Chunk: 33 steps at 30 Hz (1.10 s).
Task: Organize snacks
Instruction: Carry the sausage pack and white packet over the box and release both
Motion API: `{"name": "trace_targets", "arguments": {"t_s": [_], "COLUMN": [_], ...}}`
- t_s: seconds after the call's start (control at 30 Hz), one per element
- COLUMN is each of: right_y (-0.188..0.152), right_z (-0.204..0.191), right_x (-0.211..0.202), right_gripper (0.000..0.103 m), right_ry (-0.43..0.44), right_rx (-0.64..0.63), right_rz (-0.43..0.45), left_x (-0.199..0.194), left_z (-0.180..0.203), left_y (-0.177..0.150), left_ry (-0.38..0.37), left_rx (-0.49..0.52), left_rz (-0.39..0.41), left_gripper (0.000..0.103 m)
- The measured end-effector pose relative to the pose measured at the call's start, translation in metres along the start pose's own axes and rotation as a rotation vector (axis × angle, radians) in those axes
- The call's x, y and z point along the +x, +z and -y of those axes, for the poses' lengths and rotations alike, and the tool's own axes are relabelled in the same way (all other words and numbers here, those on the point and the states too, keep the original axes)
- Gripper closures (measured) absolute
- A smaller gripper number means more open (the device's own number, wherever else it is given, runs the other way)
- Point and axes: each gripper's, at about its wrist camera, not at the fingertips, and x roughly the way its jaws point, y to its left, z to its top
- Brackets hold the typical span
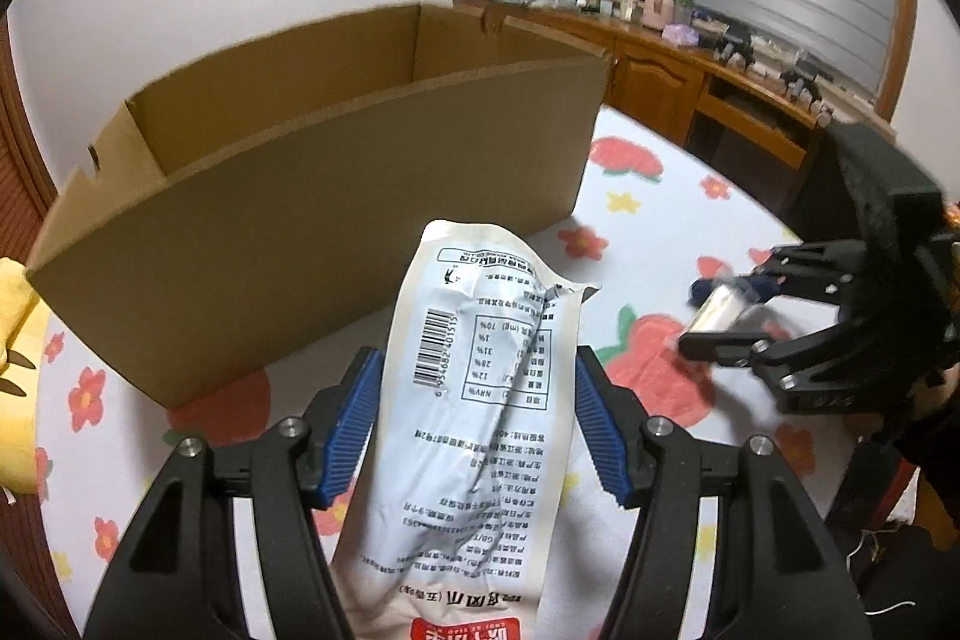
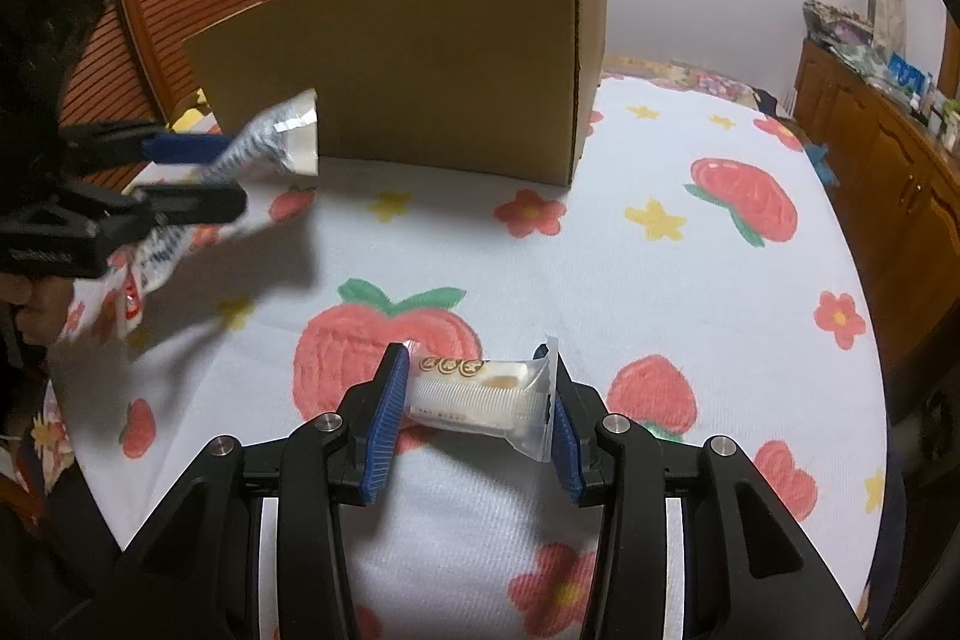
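Snacks are both off the bedsheet [image 2: 600,280] so I can drop them over the wall of the big cardboard box [image 1: 312,196]. My left gripper [image 1: 477,424] is clamped on the long white pouch [image 1: 474,400], held lengthwise near the box. My right gripper [image 2: 474,415] pinches the small wrapped cake [image 2: 480,394] further back.

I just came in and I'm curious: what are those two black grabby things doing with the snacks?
A person is tidying snacks with a tool in each hand. The left tool is shut on a long white snack pouch, held up off the flowery sheet. The right tool grips a small wrapped cake. Both point toward the open cardboard box, where the snacks probably go.
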Motion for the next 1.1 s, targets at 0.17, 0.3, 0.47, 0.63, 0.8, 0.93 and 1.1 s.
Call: {"name": "trace_targets", "arguments": {"t_s": [0.17, 0.3, 0.47, 0.63, 0.8, 0.93, 1.1], "right_y": [0.003, 0.013, 0.040, 0.087, 0.129, 0.153, 0.173], "right_z": [-0.005, -0.011, -0.019, -0.028, -0.033, -0.031, -0.022], "right_x": [-0.005, -0.015, -0.032, -0.049, -0.051, -0.040, -0.021], "right_gripper": [0.061, 0.061, 0.060, 0.060, 0.060, 0.060, 0.060], "right_ry": [0.001, 0.006, 0.017, 0.015, 0.025, 0.031, 0.023], "right_rx": [-0.011, -0.032, -0.072, -0.121, -0.143, -0.131, -0.112], "right_rz": [0.013, 0.041, 0.098, 0.190, 0.253, 0.273, 0.264], "left_x": [-0.017, -0.032, -0.049, -0.054, -0.042, -0.028, -0.020], "left_z": [0.003, -0.001, -0.016, -0.039, -0.063, -0.080, -0.093], "left_y": [0.009, 0.021, 0.052, 0.087, 0.117, 0.127, 0.132], "left_ry": [0.007, 0.021, 0.057, 0.090, 0.142, 0.172, 0.193], "left_rx": [0.007, 0.005, -0.005, -0.025, -0.037, -0.066, -0.071], "left_rz": [0.055, 0.099, 0.163, 0.210, 0.229, 0.221, 0.220], "left_gripper": [0.040, 0.040, 0.040, 0.040, 0.040, 0.040, 0.040]}}
